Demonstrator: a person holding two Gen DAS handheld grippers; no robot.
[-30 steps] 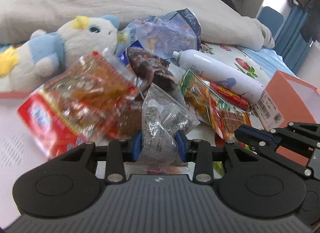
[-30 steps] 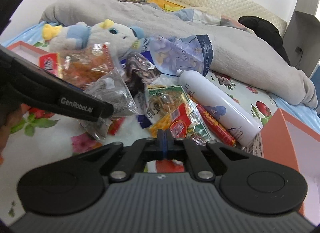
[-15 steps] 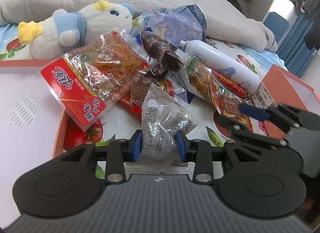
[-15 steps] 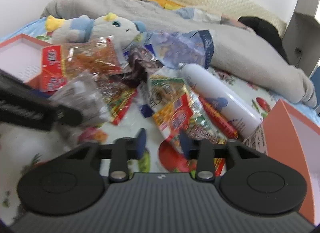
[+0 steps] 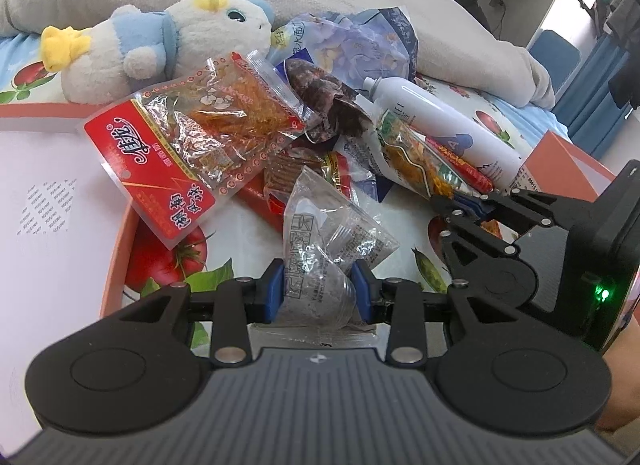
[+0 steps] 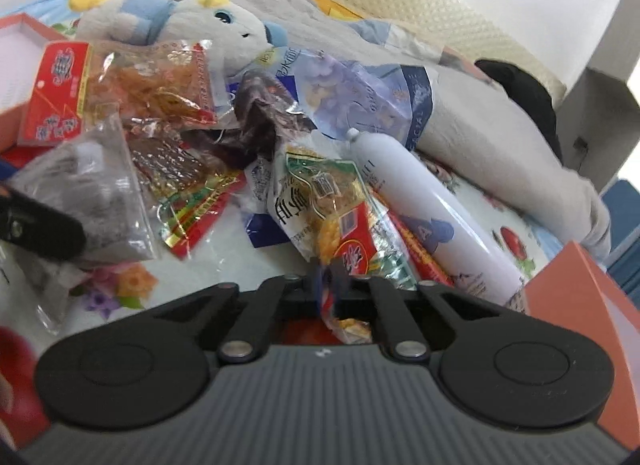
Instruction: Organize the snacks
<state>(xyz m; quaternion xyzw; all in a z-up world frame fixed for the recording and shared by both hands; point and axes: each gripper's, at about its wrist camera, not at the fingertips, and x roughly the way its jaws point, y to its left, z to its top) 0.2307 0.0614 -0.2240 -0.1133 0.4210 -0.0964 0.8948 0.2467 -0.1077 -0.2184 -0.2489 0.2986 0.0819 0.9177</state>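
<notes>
My left gripper (image 5: pixel 320 293) is shut on a clear packet with grey contents (image 5: pixel 328 241), held above the flowered sheet. That packet (image 6: pixel 88 193) shows blurred at the left of the right wrist view. My right gripper (image 6: pixel 329 281) is shut on the near edge of a green and red snack packet (image 6: pixel 320 201). In the left wrist view the right gripper (image 5: pixel 456 201) pinches that packet (image 5: pixel 412 161) at its lower corner. A big red packet of orange strips (image 5: pixel 192 137) lies on the heap, over the corner of an orange box (image 5: pixel 120 249).
A white bottle (image 5: pixel 440 125) lies beside the green packet. A plush toy (image 5: pixel 160 41), a blue-purple bag (image 5: pixel 360 41) and a dark wrapper (image 5: pixel 324 101) sit behind. A second orange box (image 6: pixel 576 289) stands at the right. A grey duvet (image 5: pixel 460 33) lies behind.
The right gripper opened, sank onto the green and red packet and closed on its edge. The left gripper kept its hold on the clear packet and drifted a little over the sheet.
</notes>
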